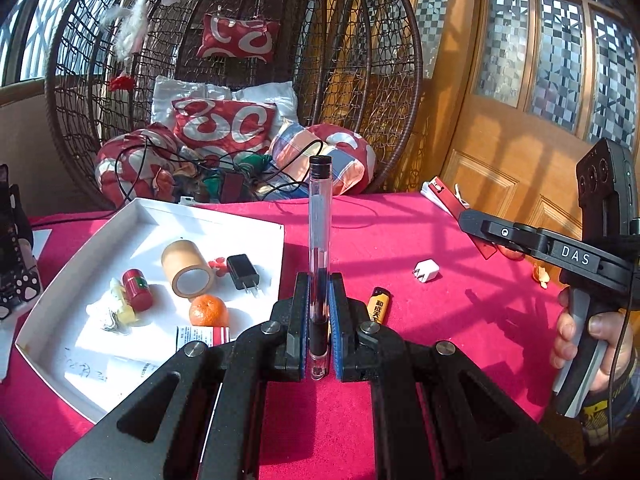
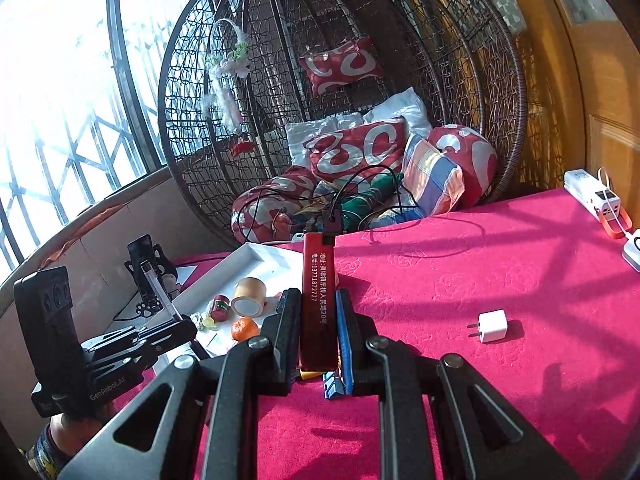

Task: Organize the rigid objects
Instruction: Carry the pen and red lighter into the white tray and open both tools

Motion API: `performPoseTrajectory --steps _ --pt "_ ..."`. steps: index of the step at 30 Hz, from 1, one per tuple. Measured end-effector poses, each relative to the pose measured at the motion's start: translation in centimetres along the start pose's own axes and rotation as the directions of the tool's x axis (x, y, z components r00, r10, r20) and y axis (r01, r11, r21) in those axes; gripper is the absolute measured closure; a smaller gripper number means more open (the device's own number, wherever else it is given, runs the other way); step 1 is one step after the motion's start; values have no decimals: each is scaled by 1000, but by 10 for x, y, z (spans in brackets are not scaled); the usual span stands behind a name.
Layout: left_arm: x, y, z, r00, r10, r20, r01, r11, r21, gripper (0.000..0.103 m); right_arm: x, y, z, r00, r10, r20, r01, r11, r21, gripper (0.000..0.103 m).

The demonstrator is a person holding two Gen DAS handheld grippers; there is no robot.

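Note:
In the left wrist view my left gripper (image 1: 319, 296) is shut on a clear plastic tube (image 1: 320, 232) with a black cap, held upright above the red tablecloth. Just left of it, a white tray (image 1: 208, 214) holds a tape roll (image 1: 187, 267), a red bottle (image 1: 137, 290), a black charger (image 1: 243, 271) and an orange (image 1: 208, 311). My right gripper (image 2: 319, 300) is shut on a flat red box (image 2: 318, 292) with white print. From the left camera, the right gripper (image 1: 466, 218) is at the right, raised over the cloth. A yellow lighter (image 1: 379, 304) and a white charger (image 1: 426, 271) lie on the cloth.
Behind the table stands a wicker egg chair (image 1: 360, 80) with cushions and cables. A power bank (image 2: 596, 200) lies at the table's far right edge. A phone stand (image 2: 146, 264) sits left of the tray. A wooden door (image 1: 520, 140) is at the right.

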State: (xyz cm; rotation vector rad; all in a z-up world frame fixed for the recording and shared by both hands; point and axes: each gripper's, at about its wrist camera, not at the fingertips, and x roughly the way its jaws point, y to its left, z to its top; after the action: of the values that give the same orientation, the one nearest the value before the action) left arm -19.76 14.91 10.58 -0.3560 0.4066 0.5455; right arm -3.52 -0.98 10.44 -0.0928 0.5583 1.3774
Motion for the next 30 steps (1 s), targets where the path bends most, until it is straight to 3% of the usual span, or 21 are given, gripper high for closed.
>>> performPoseTrajectory --steps 14,30 --pt "-17 37 -1 999 30 36 -27 996 -82 95 24 43 12 998 61 -27 -64 994 -89 87" --pt "-19 69 10 995 88 40 -83 991 -106 95 63 79 23 985 147 -95 -158 980 -122 87"
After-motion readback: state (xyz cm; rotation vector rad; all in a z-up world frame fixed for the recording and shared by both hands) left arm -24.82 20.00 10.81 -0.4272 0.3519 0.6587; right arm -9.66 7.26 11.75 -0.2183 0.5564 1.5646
